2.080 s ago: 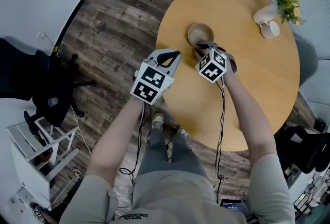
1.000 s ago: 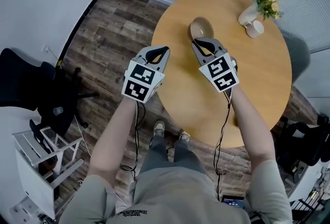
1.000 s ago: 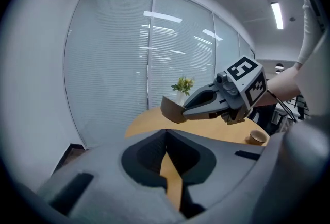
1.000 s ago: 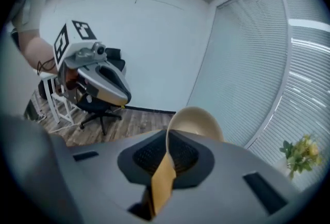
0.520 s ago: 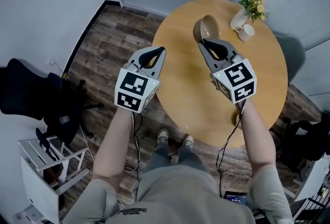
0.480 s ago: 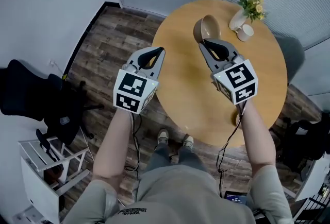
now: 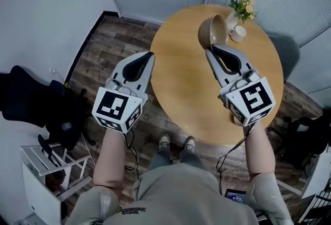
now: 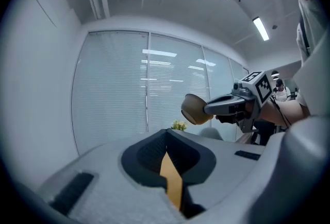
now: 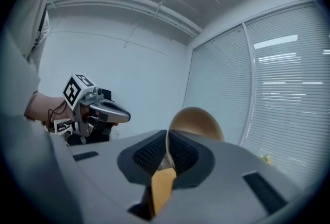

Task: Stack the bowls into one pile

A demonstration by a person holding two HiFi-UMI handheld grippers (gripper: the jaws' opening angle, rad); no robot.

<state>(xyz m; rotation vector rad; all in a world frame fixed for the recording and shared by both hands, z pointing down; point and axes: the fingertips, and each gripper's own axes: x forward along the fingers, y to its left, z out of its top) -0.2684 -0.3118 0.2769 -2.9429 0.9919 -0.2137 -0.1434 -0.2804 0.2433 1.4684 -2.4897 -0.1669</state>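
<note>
Currently the tan bowl (image 7: 211,31) hangs tilted in the air over the round wooden table (image 7: 181,79), its rim pinched between my right gripper's (image 7: 212,49) jaws. My left gripper (image 7: 149,55) is closed on nothing, beside the table's left edge.

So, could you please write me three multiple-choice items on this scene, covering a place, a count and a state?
1. Where on the table does the flower vase stand? A) middle B) far edge, beside the cup C) near edge
2. How many bowls show? A) one B) three C) five
3. The right tool is: A) open, empty B) shut on the bowl's rim C) lying flat on the table
Answers: B, vase and cup stand together far off; A, only one tan bowl; B, its jaws pinch the rim.
</note>
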